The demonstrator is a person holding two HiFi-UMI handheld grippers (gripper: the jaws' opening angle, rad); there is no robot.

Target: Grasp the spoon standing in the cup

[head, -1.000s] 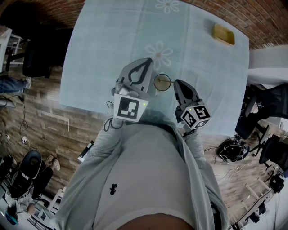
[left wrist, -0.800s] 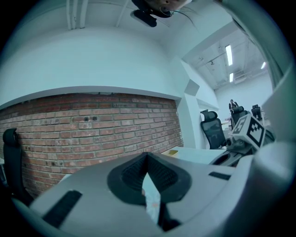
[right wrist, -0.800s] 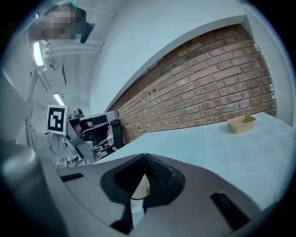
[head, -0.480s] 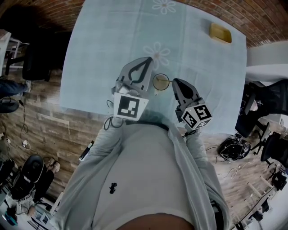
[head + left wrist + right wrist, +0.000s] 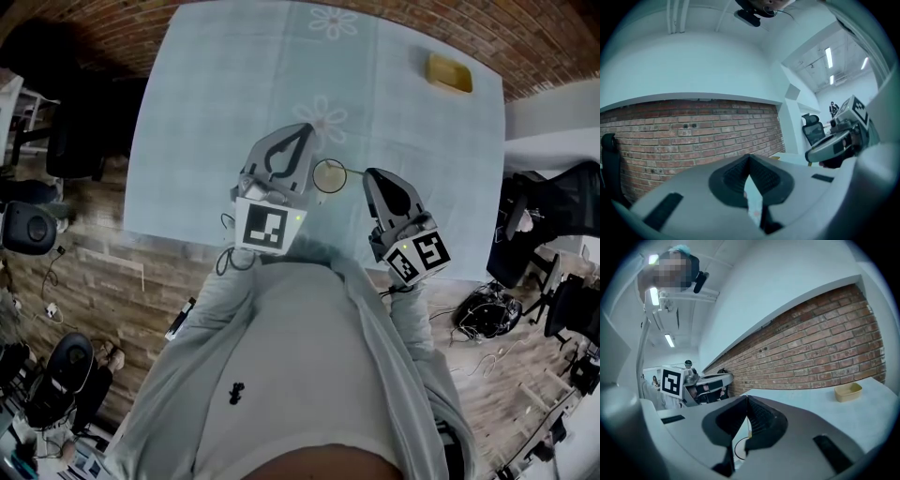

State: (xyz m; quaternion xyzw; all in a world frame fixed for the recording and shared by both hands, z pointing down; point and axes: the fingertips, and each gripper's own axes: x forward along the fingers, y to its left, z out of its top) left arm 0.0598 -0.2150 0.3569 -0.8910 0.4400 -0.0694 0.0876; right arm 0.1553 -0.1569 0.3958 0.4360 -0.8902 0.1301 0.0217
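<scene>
A clear glass cup (image 5: 329,175) stands on the light blue tablecloth (image 5: 216,112), just right of my left gripper (image 5: 302,132). A thin spoon (image 5: 349,172) leans from the cup toward my right gripper (image 5: 367,174). In the right gripper view the jaws are pressed together on the spoon's thin handle (image 5: 748,426), with the cup rim (image 5: 738,448) below them. My left gripper (image 5: 749,158) points level toward the brick wall; its tips meet and nothing is between them.
A yellow tray (image 5: 449,73) sits at the table's far right corner, also the tray (image 5: 848,392) in the right gripper view. A brick wall runs behind the table. Office chairs and cables lie on the wooden floor around it.
My right gripper has risen, still closed on the spoon handle. The left gripper and the cup have stayed in place.
</scene>
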